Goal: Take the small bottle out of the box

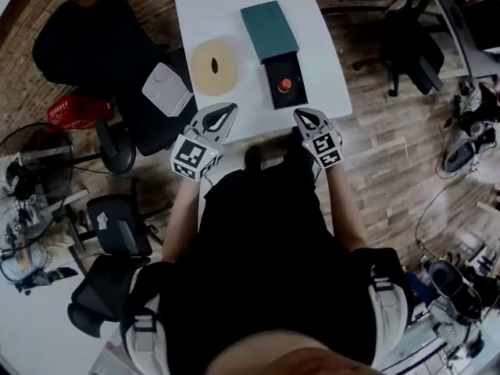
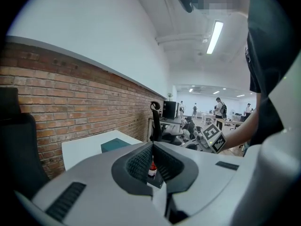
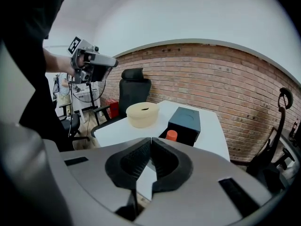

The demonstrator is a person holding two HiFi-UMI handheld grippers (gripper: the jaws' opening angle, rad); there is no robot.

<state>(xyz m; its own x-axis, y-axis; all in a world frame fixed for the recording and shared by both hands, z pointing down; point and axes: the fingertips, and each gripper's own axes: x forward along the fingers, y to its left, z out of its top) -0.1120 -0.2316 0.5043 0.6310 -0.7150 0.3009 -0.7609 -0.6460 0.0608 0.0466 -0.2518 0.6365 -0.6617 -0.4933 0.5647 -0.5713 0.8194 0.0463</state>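
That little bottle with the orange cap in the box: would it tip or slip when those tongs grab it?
Probably light: the bottle looks tiny beside the box. It stands upright and narrow in the open drawer, so a sideways nudge could tip it. Its round shape may slip or roll if pinched off-centre.

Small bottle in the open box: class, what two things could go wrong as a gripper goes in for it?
The left gripper and right gripper have their jaws together; reaching in unopened could knock the small bottle over.
The box sits near the table edge; a push might slide it off.
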